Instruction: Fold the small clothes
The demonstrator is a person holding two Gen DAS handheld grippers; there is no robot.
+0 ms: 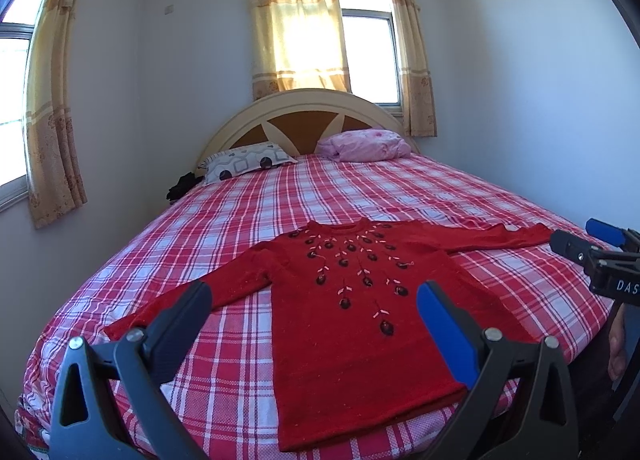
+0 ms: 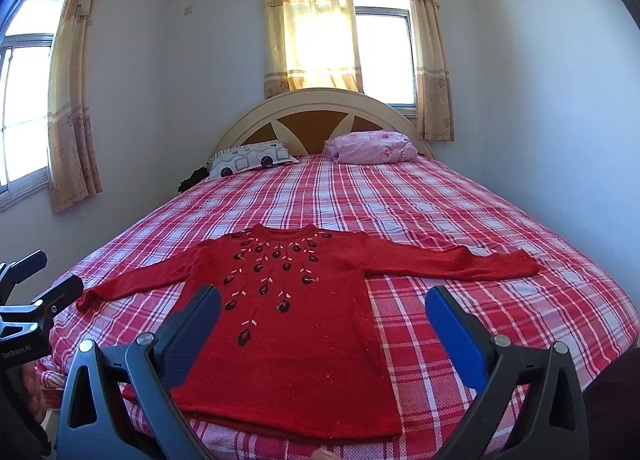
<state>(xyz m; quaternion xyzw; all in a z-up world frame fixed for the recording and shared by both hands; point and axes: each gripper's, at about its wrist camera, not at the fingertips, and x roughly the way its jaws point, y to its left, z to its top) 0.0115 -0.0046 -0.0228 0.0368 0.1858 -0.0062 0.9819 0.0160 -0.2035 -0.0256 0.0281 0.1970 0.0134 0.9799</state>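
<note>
White walls, two curtained windows and a rounded headboard (image 1: 308, 116) frame a bed (image 1: 400, 196) covered in a red and white plaid sheet, with a patterned pillow (image 1: 248, 164) and a pink pillow (image 1: 364, 144) at the head end. Nothing of the folding appears to be done yet: the red sweater (image 1: 348, 324) lies flat and face up near the foot edge of the bed, its hem toward the foot and its neckline toward the headboard, both sleeves stretched out toward the side edges. All the folds look to be left, sleeves first by my guess, then the body. It is a knitted long-sleeved piece with dark beaded buds and pale stitched stems fanning down from the collar; the cloth lies smooth, with little wrinkling. The left claw (image 1: 316, 324) hangs above the foot end of the sweater with its jaws spread wide and nothing between them. The right claw (image 2: 324, 324) hovers likewise over the lower body of the sweater, jaws wide and empty, not touching the fabric as far as can be seen.
</note>
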